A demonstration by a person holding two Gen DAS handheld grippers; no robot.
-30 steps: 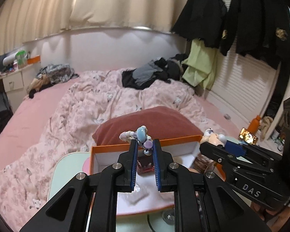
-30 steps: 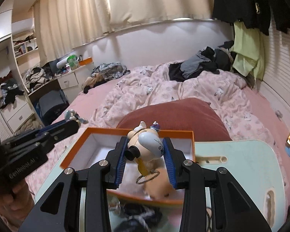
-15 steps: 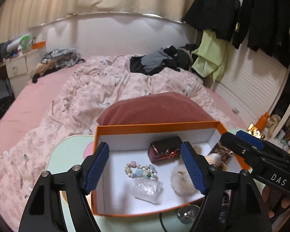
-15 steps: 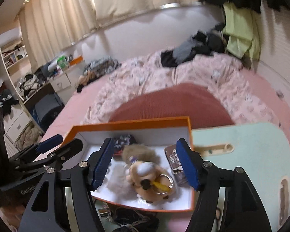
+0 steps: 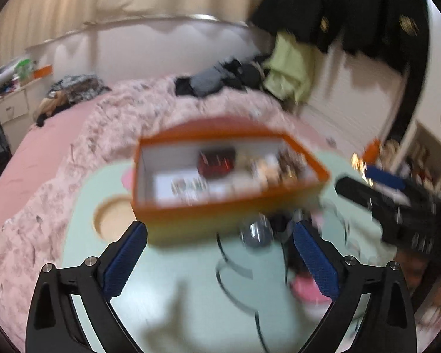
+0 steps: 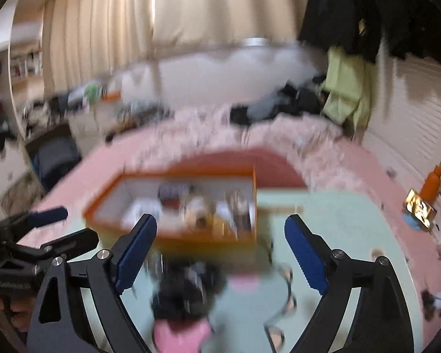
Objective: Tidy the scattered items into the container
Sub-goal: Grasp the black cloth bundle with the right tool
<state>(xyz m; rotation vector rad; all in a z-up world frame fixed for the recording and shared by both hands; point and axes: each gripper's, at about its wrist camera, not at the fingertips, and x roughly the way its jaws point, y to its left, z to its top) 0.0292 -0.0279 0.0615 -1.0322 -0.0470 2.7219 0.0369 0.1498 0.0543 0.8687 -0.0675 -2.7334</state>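
Note:
An orange box [image 5: 208,214] with a white inside stands on a pale green table [image 5: 173,288]; it also shows in the right wrist view [image 6: 191,236]. It holds several small items, blurred by motion. My left gripper [image 5: 220,261] is open and empty, back from the box's near wall. My right gripper [image 6: 220,257] is open and empty, also back from the box. On the table in front of the box lie a small silver-grey object [image 5: 255,235], a thin cord [image 5: 229,273], a dark tangled item [image 6: 188,285] and a pink item [image 6: 182,334].
The table stands against a bed with a pink duvet [image 5: 108,135] and a dark red pillow [image 6: 267,161]. The right gripper shows at the right in the left wrist view [image 5: 397,206]. The left gripper shows at the left in the right wrist view [image 6: 38,235]. Both views are motion-blurred.
A second ago each gripper held a toy over the box. Both opened and dropped them in. Now both grippers have pulled back from the box, open and empty.

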